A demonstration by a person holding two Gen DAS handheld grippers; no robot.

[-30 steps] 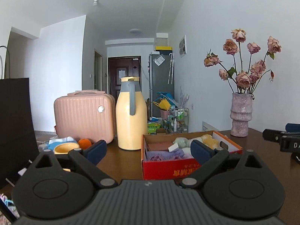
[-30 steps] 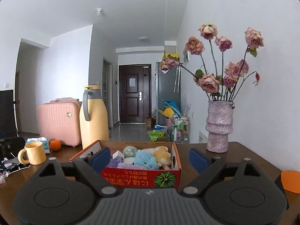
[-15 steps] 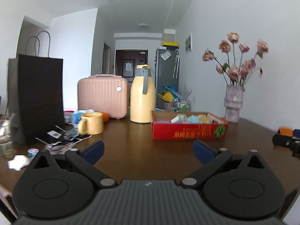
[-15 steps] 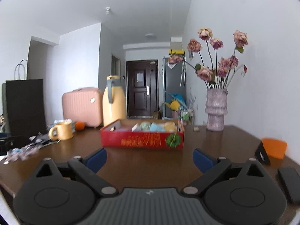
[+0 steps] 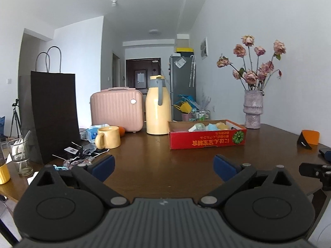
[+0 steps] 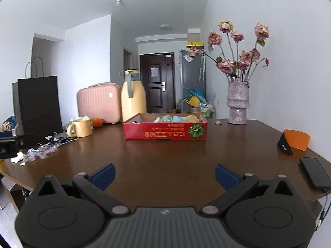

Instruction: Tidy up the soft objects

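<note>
Nearest in the left wrist view, the left gripper is seen with its blue-padded jaws spread wide and nothing between them, above the near part of the brown table. In the right wrist view, the right gripper is likewise empty, and its jaws are opening, with only bare tabletop seen between the pads. To the right of it, a dark phone is laid flat near the table's edge, and an orange and black object is set just beyond that. On the left side, scattered wrappers and paper scraps are seen, with a yellow mug behind them and a tall black paper bag standing upright beside it. Farther across the table, well apart from both grippers, a red cardboard box is placed, and the soft toys are held inside it, only their tops showing above the rim. Behind the box a yellow jug and a pink case are stood side by side, and a vase of dried roses is placed at the wall on the right.
</note>
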